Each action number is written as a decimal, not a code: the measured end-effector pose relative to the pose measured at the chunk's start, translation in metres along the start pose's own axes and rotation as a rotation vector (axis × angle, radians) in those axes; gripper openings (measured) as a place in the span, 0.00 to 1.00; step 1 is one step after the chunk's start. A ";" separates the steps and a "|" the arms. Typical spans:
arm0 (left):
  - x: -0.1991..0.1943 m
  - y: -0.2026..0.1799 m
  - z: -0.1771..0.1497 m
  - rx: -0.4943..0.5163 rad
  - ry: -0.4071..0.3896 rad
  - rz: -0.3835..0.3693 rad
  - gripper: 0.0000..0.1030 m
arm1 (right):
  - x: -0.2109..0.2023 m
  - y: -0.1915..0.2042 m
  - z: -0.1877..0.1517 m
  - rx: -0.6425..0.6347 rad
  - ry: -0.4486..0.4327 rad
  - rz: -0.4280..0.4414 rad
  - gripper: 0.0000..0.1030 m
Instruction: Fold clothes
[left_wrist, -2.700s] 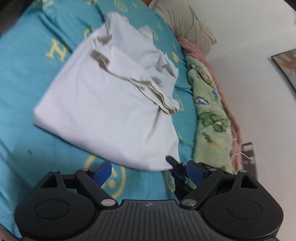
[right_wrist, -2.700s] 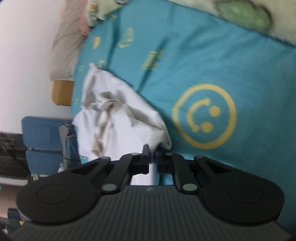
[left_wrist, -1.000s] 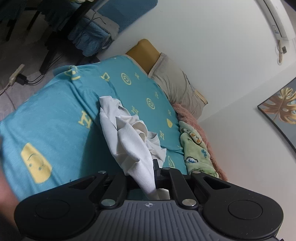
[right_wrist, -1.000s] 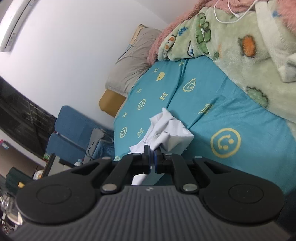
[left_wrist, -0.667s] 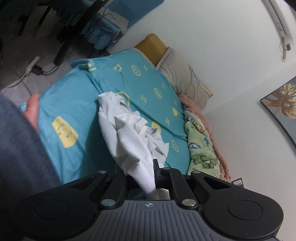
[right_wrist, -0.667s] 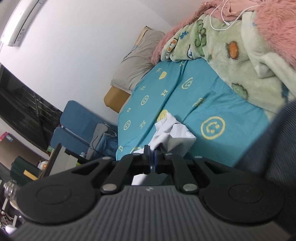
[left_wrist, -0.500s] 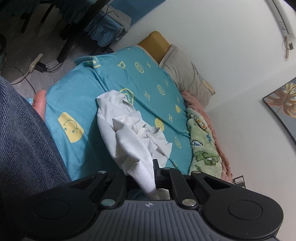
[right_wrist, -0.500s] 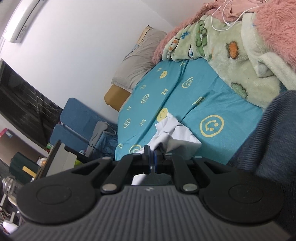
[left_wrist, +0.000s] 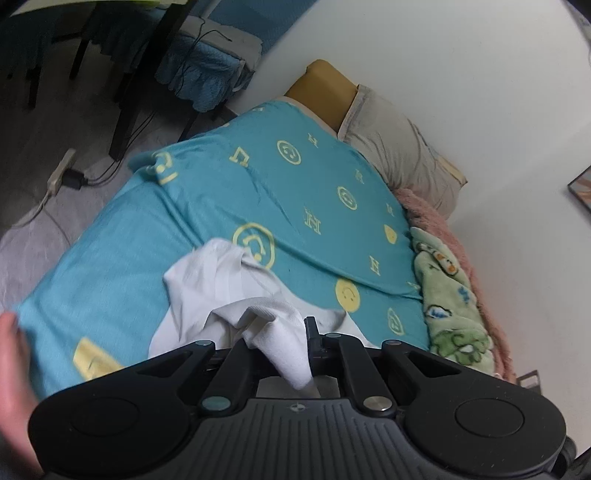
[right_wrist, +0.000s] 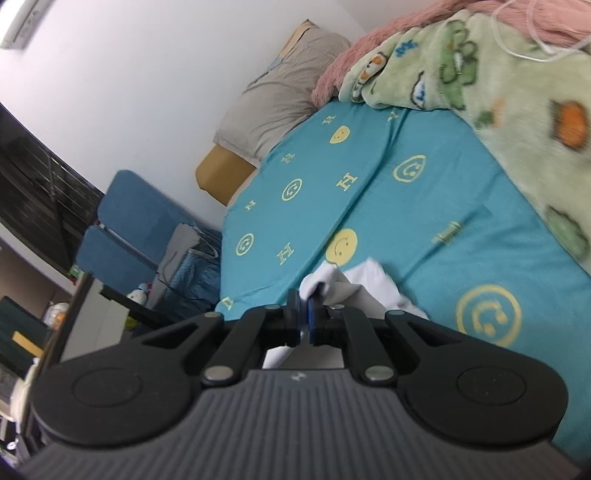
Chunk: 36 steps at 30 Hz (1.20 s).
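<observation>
Garment (left_wrist: 218, 291) clamped by both hand-held grippers (left_wrist: 291, 354) (right_wrist: 303, 317) above bedsheet (left_wrist: 207, 192).

- We are in a home bedroom: a bed (left_wrist: 207, 206) under a teal sheet printed with yellow smiley faces.
- We see a beige fabric pillow (left_wrist: 402, 158) against the white wall, beside a green cartoon-print fleece blanket (right_wrist: 517, 96).
- We spot blue padded chairs (right_wrist: 122, 229) and a white power strip (left_wrist: 61, 171) on the floor.
</observation>
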<state>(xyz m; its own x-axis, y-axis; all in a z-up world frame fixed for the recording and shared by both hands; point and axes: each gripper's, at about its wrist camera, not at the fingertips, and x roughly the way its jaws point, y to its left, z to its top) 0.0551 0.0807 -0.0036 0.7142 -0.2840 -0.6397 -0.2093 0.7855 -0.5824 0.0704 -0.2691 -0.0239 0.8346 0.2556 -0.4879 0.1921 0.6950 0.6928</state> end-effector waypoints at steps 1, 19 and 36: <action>0.010 -0.001 0.004 0.004 -0.006 0.008 0.06 | 0.011 0.001 0.005 -0.012 0.007 -0.007 0.07; 0.149 0.017 0.032 0.110 -0.028 0.072 0.07 | 0.140 -0.044 0.015 0.012 0.115 -0.006 0.09; 0.139 -0.006 -0.008 0.463 -0.057 0.140 0.80 | 0.132 0.001 -0.030 -0.416 0.183 0.050 0.68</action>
<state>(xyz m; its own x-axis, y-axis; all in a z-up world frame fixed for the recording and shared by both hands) 0.1508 0.0321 -0.0931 0.7382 -0.1374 -0.6604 0.0036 0.9798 -0.1999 0.1650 -0.2142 -0.1033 0.7256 0.3839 -0.5710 -0.1007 0.8802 0.4639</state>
